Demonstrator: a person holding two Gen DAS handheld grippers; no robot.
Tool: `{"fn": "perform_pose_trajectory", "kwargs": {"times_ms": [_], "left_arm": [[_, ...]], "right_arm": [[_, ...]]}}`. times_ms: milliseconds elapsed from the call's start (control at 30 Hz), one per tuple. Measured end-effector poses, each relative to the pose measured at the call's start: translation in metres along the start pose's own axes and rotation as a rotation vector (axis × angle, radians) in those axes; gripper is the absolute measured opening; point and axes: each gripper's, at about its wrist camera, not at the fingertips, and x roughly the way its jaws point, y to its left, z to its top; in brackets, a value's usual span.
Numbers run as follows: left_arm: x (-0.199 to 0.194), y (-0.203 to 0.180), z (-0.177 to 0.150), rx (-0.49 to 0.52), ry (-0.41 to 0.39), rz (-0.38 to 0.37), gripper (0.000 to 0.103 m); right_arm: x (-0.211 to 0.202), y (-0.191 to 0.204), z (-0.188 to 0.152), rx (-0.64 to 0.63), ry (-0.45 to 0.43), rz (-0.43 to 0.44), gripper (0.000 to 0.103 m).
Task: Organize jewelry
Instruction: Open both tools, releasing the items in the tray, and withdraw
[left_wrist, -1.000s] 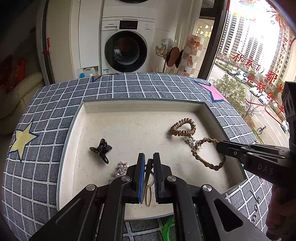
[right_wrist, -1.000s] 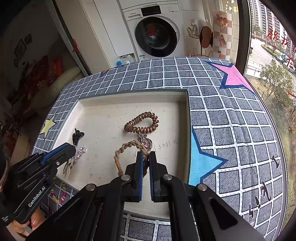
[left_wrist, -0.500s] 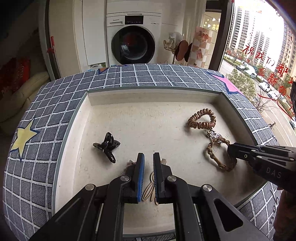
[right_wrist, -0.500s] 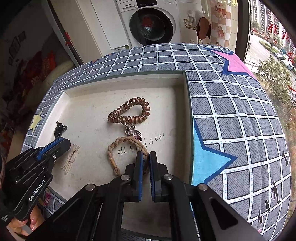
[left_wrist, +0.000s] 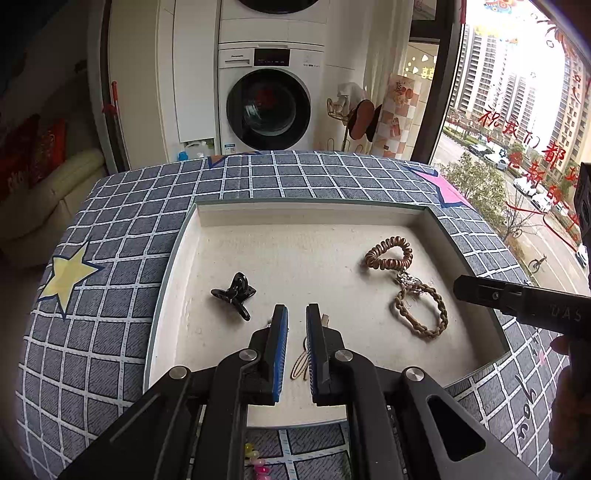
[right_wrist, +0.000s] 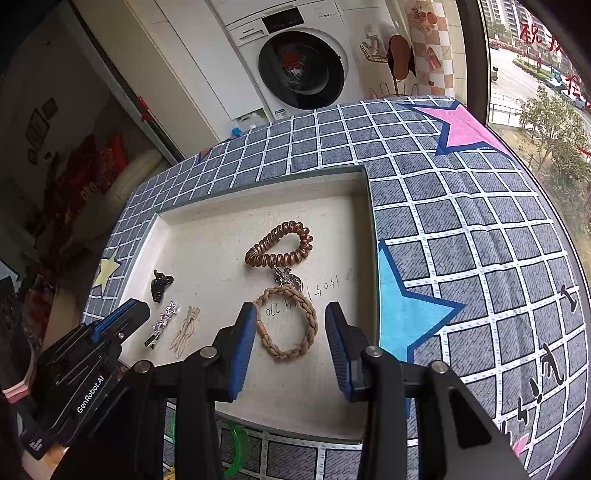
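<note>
Behind the checked tablecloth (right_wrist: 461, 221) stood a washing machine (left_wrist: 269, 99). Over the cream tray (right_wrist: 207, 236), the right gripper (right_wrist: 290, 314) gaped wide above the braided bracelet (right_wrist: 288, 325), holding nothing. The left gripper (left_wrist: 296, 314) was slightly parted, seemingly empty, above a beige hair clip (right_wrist: 184, 328).

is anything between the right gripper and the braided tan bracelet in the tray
Nothing visible. The right gripper is open over the tray, and the braided tan bracelet lies in plain view between its fingers. The silver charm and copper spiral hair tie lie beyond it.
</note>
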Motion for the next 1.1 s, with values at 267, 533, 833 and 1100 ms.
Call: {"fn": "perform_pose_trajectory", "kwargs": {"times_ms": [267, 533, 833, 1100], "left_arm": [[-0.036, 0.008, -0.012, -0.042, -0.077, 0.035, 0.103], [-0.068, 0.027, -0.039, -0.056, -0.074, 0.095, 0.103], [-0.089, 0.045, -0.076, -0.059, -0.039, 0.09, 0.103], [-0.091, 0.053, -0.099, -0.075, -0.011, 0.113, 0.103]], "right_arm": [[-0.024, 0.006, -0.012, 0.001, -0.017, 0.029, 0.053], [-0.049, 0.01, -0.029, 0.011, -0.03, 0.064, 0.076], [-0.08, 0.016, -0.052, 0.008, -0.066, 0.106, 0.103], [-0.09, 0.018, -0.079, -0.02, -0.019, 0.07, 0.103]]}}
